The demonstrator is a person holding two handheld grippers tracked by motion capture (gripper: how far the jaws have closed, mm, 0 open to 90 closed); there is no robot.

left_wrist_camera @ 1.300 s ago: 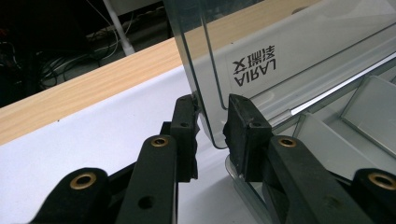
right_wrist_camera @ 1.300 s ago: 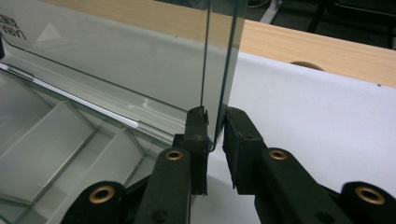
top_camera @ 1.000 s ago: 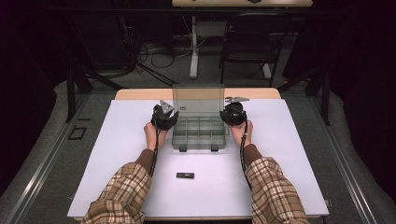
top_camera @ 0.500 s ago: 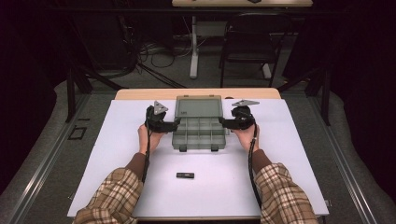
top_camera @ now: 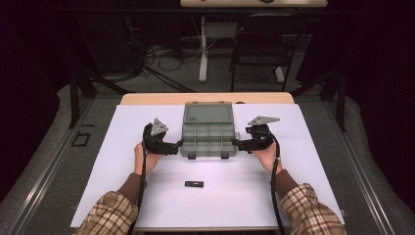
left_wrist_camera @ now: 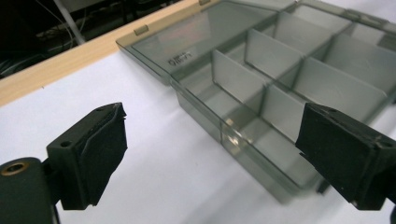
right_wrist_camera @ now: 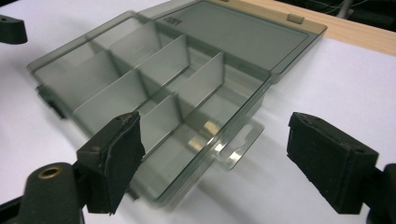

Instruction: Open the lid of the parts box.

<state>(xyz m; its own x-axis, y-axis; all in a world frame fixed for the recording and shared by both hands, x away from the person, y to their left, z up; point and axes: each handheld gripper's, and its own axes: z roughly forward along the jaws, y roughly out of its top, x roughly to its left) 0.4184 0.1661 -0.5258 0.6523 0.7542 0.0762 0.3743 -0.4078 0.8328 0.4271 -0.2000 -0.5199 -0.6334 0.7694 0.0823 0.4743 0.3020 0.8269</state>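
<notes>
Compartment box (top_camera: 207,139) sits centre of the white table (top_camera: 112,161), lid (top_camera: 207,113) swung fully back and lying flat toward the far edge, tray nearer the person. Left gripper (top_camera: 172,147) is just off the tray's left end, right gripper (top_camera: 239,144) just off its right end, both aimed inward at it. Both sets of jaws have just been opening and now stand wide apart, nothing between the pads, box not held. In the left gripper view the tray's corner (left_wrist_camera: 243,144) lies ahead between the jaws but clear of both pads; same in the right gripper view, with the side tab (right_wrist_camera: 236,151) in the gap, untouched. Tray's long axis runs left-right across the table, straight between the two grippers; dividers split it into bays, all look empty. With the lid open, the whole footprint stretches front to back, hinge line parallel to the tray's long axis. Both hands look about equally near. Small black piece (top_camera: 194,184) lies on the table nearer the person, well apart from the box, about midway between the forearms. My read: that's the next pick; either hand could take it.
</notes>
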